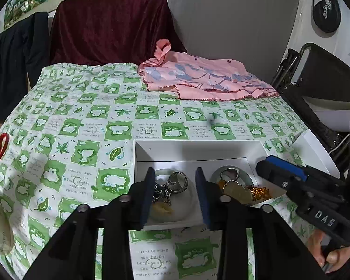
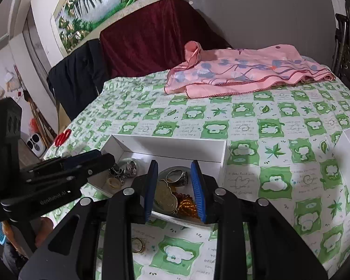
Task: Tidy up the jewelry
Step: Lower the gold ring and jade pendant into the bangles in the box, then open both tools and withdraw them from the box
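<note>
Above the white box (image 1: pixel 193 149), my left gripper (image 1: pixel 176 194) and right gripper (image 2: pixel 175 187) hover with jaws apart, empty; silver ring (image 1: pixel 177 180), gold pendant (image 2: pixel 165 196) and amber beads (image 2: pixel 186 206) lie inside, beneath them.

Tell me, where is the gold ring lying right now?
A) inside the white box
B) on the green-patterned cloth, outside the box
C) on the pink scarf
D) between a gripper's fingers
B: the gold ring lies on the green-patterned cloth, just outside the white box, nearer the camera.
</note>
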The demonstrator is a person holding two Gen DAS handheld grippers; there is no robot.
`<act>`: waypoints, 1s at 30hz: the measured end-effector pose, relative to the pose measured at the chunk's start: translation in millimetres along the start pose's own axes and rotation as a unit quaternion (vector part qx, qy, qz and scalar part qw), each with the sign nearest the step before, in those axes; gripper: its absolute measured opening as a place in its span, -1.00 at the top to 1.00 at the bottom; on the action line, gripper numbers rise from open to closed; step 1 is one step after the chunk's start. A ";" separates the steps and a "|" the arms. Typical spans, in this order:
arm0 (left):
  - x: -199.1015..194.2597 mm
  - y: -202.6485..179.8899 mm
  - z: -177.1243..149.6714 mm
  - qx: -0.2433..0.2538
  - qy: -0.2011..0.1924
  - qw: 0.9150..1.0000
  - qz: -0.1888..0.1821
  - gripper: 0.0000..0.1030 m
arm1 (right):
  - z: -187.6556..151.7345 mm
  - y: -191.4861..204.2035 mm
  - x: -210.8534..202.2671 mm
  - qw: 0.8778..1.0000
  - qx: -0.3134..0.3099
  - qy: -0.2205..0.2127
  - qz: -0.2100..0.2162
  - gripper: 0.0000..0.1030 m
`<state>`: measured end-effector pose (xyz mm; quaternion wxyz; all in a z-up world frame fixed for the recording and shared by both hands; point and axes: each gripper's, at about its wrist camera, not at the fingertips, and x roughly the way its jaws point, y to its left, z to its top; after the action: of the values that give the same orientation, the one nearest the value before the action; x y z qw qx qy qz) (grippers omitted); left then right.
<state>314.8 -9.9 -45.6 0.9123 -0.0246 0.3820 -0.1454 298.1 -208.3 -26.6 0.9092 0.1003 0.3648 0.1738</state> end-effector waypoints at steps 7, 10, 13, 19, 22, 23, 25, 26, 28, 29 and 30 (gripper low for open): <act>-4.8 7.6 -2.2 -0.017 -0.007 1.000 0.001 0.10 | -2.6 -3.3 -5.9 1.000 0.014 -0.003 0.004 0.45; -10.6 12.7 -4.6 -0.025 -0.014 1.000 0.005 0.00 | -5.2 -3.5 -11.2 1.000 0.016 -0.009 0.002 0.31; -15.9 16.5 -8.7 -0.032 -0.018 0.999 0.009 -0.06 | -10.1 -0.4 -17.1 1.000 0.013 -0.016 -0.003 0.10; -19.4 19.8 -22.8 -0.028 -0.010 0.999 0.034 -0.10 | -24.3 11.5 -26.6 1.000 -0.007 -0.024 -0.015 -0.12; -22.7 23.8 -30.0 -0.034 -0.005 0.999 0.036 -0.13 | -31.4 16.5 -32.1 0.999 -0.019 -0.030 -0.026 -0.22; -24.7 25.3 -32.4 -0.036 -0.005 0.999 0.038 -0.14 | -34.2 18.3 -34.3 0.999 -0.023 -0.033 -0.030 -0.26; -28.2 28.4 -36.9 -0.041 -0.004 0.998 0.041 -0.15 | -37.9 19.6 -38.4 0.998 -0.027 -0.039 -0.035 -0.33; -30.0 30.3 -39.4 -0.045 -0.003 0.998 0.041 -0.16 | -39.1 19.1 -40.2 0.998 -0.026 -0.041 -0.037 -0.39; -32.8 32.8 -44.0 -0.049 -0.002 0.998 0.042 -0.16 | -42.3 17.5 -43.8 0.998 -0.020 -0.046 -0.040 -0.48; -34.3 33.5 -46.4 -0.050 -0.001 0.998 0.043 -0.16 | -43.8 15.7 -45.7 0.998 -0.016 -0.048 -0.042 -0.52; -35.7 33.7 -49.1 -0.050 0.000 0.998 0.043 -0.16 | -44.9 14.1 -47.0 0.998 -0.012 -0.050 -0.043 -0.55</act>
<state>264.8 35.8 -60.9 0.9154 -0.0539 0.3896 -0.0862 231.6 -211.1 -24.8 0.9341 0.0824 0.3207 0.1336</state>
